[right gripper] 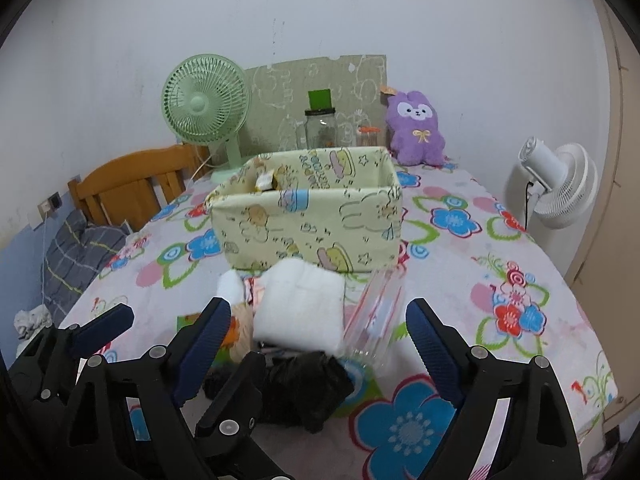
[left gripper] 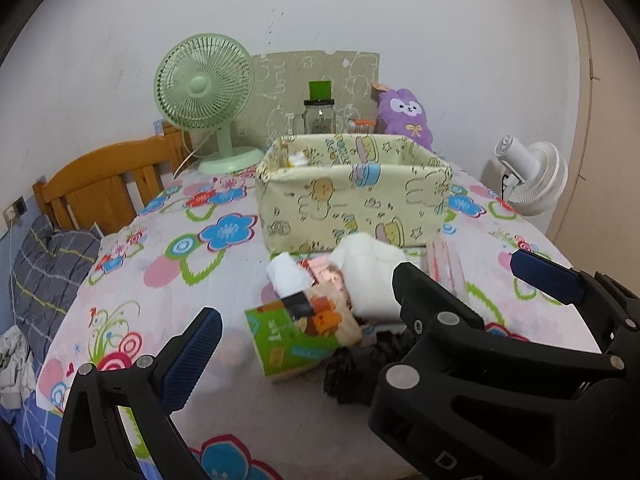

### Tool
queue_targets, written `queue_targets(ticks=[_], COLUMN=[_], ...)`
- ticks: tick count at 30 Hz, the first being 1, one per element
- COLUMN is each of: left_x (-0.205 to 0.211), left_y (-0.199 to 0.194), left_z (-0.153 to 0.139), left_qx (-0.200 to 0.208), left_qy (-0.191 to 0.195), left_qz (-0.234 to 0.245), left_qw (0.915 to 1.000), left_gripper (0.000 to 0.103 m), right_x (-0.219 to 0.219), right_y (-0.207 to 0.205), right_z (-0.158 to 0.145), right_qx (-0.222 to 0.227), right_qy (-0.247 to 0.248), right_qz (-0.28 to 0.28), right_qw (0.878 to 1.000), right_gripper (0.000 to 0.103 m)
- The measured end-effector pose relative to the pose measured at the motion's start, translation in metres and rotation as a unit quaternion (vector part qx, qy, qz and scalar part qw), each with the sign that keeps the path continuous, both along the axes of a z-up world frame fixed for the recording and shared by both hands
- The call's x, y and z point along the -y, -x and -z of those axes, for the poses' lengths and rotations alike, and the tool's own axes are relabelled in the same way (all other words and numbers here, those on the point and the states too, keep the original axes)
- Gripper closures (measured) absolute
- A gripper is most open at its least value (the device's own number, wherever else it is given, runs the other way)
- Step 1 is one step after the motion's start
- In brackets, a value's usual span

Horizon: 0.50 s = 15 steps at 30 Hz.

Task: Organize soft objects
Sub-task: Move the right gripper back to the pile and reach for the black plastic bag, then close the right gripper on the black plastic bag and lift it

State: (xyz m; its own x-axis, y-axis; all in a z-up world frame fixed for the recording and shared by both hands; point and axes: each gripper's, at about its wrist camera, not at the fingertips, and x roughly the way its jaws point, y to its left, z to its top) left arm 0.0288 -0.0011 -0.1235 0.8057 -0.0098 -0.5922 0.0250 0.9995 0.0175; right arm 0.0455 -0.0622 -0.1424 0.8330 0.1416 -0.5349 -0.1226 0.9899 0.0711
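Note:
A pale yellow fabric bin (left gripper: 352,196) (right gripper: 308,220) with cartoon prints stands mid-table, with a small item inside at its back left. In front lies a pile: a folded white towel (left gripper: 370,276) (right gripper: 302,308), a white sock roll (left gripper: 286,276), a green packet (left gripper: 286,340), a black fabric bundle (left gripper: 360,368) (right gripper: 308,388) and a clear striped pouch (right gripper: 376,320). My left gripper (left gripper: 368,312) is open over the pile. My right gripper (right gripper: 320,344) is open, its fingers either side of the towel and black bundle. The left gripper's fingers (right gripper: 104,330) show at left in the right wrist view.
A green desk fan (left gripper: 208,100), a glass jar (left gripper: 319,118) and a purple plush (left gripper: 406,116) stand at the table's back by the wall. A white fan (left gripper: 532,176) stands off the right edge. A wooden headboard (left gripper: 104,184) and grey bedding lie left.

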Motion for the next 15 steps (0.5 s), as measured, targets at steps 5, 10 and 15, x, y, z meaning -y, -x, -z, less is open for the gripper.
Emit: queue_targets(ticks=[5, 10, 15], left_x=[-0.004, -0.007, -0.008], left_y=[0.004, 0.004, 0.003], left_z=[0.009, 0.019, 0.029], left_qx=[-0.007, -0.014, -0.025], left_qy=[0.006, 0.019, 0.022], left_qz=[-0.004, -0.003, 0.0], left_qw=[1.0, 0.9997, 0.9995], left_gripper=[0.0, 0.0, 0.001], right_x=[-0.004, -0.006, -0.007], right_y=[0.004, 0.004, 0.001], right_z=[0.008, 0.017, 0.028], right_qx=[-0.003, -0.014, -0.03], right_qy=[0.005, 0.004, 0.0], right_qz=[0.001, 0.001, 0.004], right_qw=[1.0, 1.0, 1.0], right_gripper=[0.013, 0.019, 0.019])
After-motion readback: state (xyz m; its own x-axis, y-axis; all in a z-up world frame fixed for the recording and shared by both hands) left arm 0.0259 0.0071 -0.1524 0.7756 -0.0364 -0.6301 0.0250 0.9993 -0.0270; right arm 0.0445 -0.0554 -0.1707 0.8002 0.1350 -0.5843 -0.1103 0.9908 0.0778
